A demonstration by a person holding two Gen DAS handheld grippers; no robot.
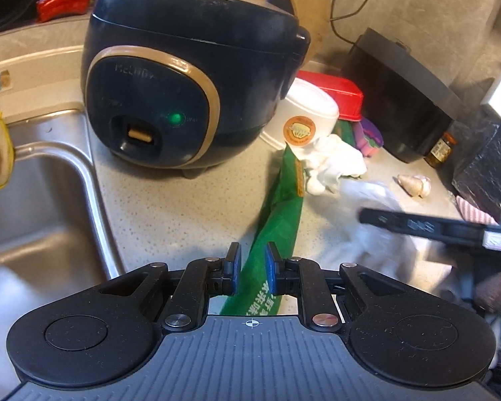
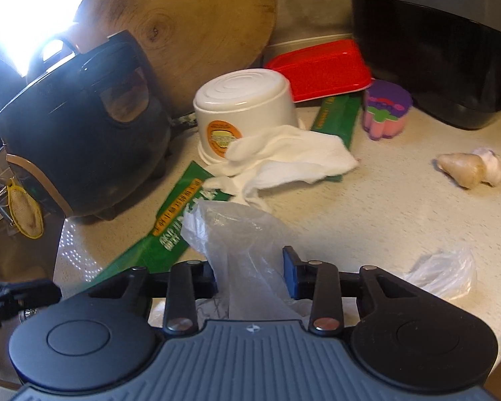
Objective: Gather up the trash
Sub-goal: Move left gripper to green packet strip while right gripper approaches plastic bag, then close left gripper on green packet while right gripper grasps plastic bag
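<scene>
Each hand-held gripper (image 1: 253, 269) has black linkage arms, silver rivets, blue pads and a ribbed grey body.

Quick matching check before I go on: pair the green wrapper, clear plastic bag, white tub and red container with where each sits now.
1 green wrapper
2 clear plastic bag
3 white tub
4 red container

A upside down on the counter
B between the right gripper fingers
C behind the tub, near the wall
D between the left gripper fingers

Pairs: 1-D, 2-B, 3-A, 4-C
</scene>
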